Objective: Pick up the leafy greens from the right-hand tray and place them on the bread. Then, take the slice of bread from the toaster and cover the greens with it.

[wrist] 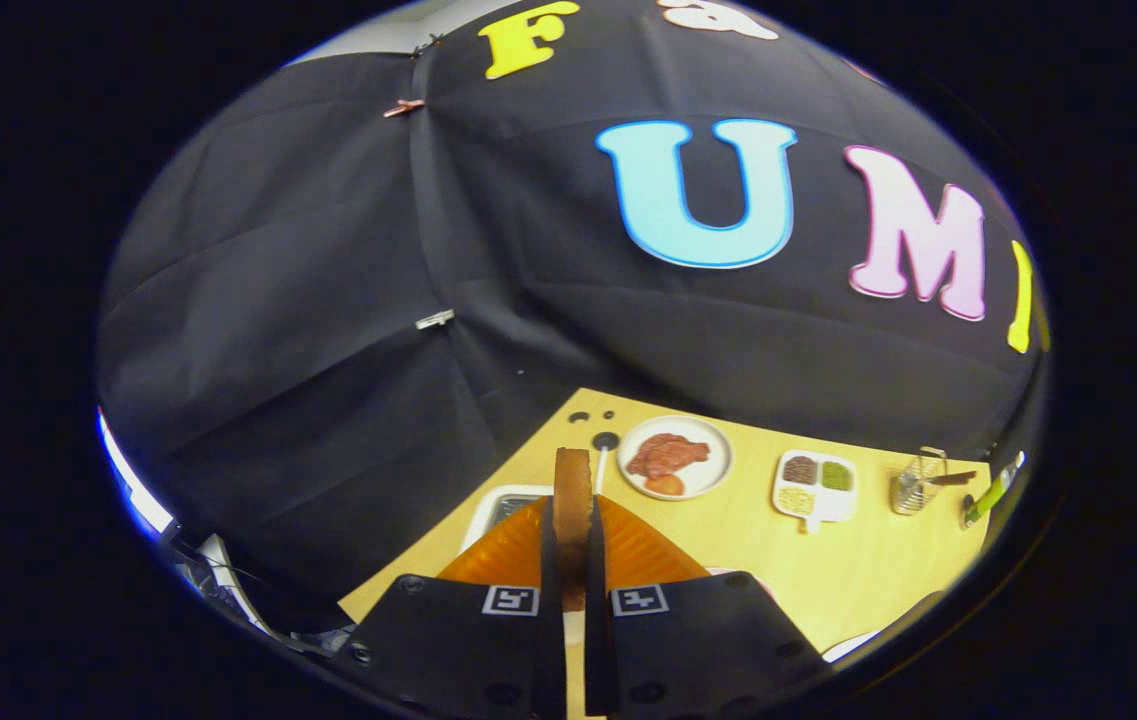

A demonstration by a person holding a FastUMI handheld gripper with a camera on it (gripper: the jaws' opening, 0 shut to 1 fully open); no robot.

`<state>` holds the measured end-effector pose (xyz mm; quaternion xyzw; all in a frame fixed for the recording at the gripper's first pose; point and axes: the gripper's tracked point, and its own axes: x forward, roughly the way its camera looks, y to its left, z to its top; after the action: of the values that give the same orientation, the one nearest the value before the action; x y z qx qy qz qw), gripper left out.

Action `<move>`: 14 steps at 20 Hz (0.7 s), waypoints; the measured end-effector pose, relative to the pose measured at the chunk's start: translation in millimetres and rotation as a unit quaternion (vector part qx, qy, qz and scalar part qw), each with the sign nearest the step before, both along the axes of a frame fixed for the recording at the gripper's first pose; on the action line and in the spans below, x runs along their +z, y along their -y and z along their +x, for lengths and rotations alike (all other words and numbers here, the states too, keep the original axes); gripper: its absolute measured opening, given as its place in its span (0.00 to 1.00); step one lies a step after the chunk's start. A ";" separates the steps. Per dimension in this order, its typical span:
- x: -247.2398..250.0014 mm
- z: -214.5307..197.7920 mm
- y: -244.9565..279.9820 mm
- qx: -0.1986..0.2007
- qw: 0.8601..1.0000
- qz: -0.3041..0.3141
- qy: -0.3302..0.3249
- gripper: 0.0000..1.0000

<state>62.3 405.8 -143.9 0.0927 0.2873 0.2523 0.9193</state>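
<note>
Between the fingers: a slice of bread stands on edge, its brown crust facing the camera, rising above the fingertips.
Gripper: the tongs are narrow, both fingers pressed against the flat sides of the slice and holding it up off the table.
Just behind the fingers: a grey-and-white appliance sits on the table, mostly hidden by the gripper; whether it is the toaster, I cannot tell.
Table: pale wood, running away to the black cloth wall.
Beyond the slice, slightly right: a white round plate carrying a reddish-brown piece of meat and something orange beside it.
Further right: a white divided dish with dark, green and pale fillings in separate compartments.
Far right: a small wire basket, and past it a green-tipped utensil near the table's end.
Leafy greens: cannot be made out among these things.
</note>
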 end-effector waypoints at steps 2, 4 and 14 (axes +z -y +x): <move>-20.1 -0.5 36.7 -0.036 0.999 -0.014 -0.006 0.12; -48.8 -5.1 70.5 -0.075 0.997 -0.026 -0.025 0.11; -154.6 -26.8 93.3 -0.170 0.978 0.017 -0.116 0.12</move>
<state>35.5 312.5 -298.5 0.1849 0.3674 0.0846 0.9076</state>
